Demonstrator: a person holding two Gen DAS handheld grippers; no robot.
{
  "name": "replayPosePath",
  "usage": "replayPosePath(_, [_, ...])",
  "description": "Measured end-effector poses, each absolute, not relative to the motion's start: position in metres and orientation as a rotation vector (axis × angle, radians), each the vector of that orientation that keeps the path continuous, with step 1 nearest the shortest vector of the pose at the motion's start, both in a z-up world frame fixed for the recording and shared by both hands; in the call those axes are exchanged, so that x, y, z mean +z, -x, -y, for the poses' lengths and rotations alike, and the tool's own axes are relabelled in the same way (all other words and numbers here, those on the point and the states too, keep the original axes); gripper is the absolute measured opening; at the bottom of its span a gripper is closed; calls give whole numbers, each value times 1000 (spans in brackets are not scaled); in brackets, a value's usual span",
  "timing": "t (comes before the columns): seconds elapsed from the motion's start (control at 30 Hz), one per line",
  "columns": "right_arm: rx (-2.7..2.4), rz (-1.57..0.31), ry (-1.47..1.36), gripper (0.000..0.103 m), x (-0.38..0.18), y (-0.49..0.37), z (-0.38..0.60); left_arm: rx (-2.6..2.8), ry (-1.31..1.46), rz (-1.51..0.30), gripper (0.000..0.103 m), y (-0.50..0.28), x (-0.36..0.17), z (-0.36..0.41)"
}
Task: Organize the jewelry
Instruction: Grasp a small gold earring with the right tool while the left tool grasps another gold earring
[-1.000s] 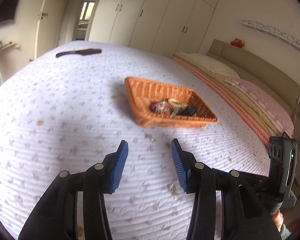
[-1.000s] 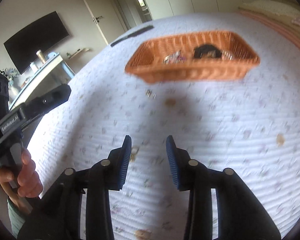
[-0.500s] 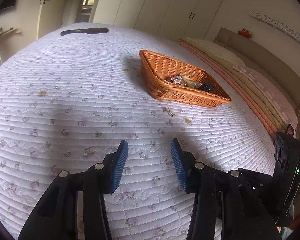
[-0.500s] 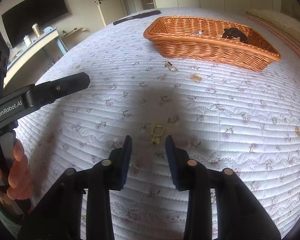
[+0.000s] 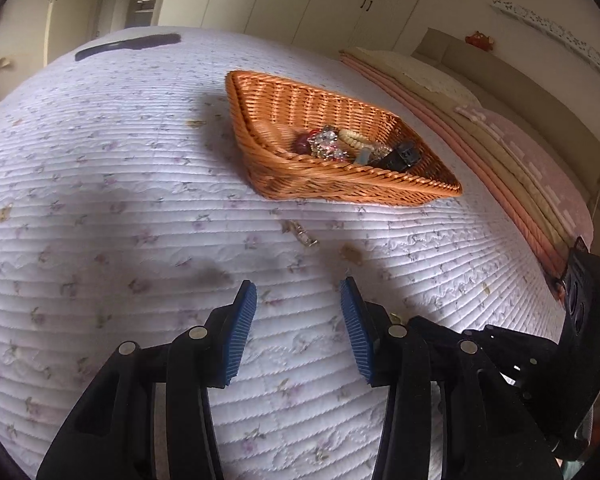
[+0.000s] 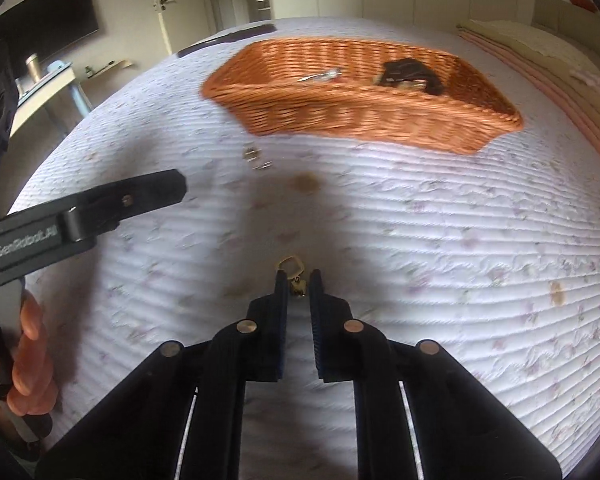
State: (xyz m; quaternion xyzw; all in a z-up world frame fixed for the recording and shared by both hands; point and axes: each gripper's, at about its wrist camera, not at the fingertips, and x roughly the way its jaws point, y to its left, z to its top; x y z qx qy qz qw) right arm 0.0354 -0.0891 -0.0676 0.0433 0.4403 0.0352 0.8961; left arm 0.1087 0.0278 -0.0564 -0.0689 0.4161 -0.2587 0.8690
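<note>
My right gripper [image 6: 298, 280] has its fingers nearly closed around the gold earring [image 6: 292, 270] on the bed [image 6: 440, 240]; it looks light, tiny, slippery, so I pinch its dangling charm. My left gripper [image 5: 298, 300] is wide open, empty.

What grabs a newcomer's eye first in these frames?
The orange wicker basket on the quilted bedspread, holding a small pile of jewelry. Next, the right gripper, its fingers nearly closed around a small gold piece lying on the bedspread short of the basket. The left gripper hangs open and empty, with another small piece loose ahead of it.
</note>
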Motion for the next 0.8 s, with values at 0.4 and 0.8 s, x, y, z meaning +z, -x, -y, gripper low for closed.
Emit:
replayPosePath(0.4, [116, -909, -168, 9, -71, -51, 133, -444, 19, -905, 32, -158, -74, 30])
replayPosePath(0.8, [140, -899, -196, 10, -73, -46, 136, -446, 56, -894, 0, -154, -76, 14])
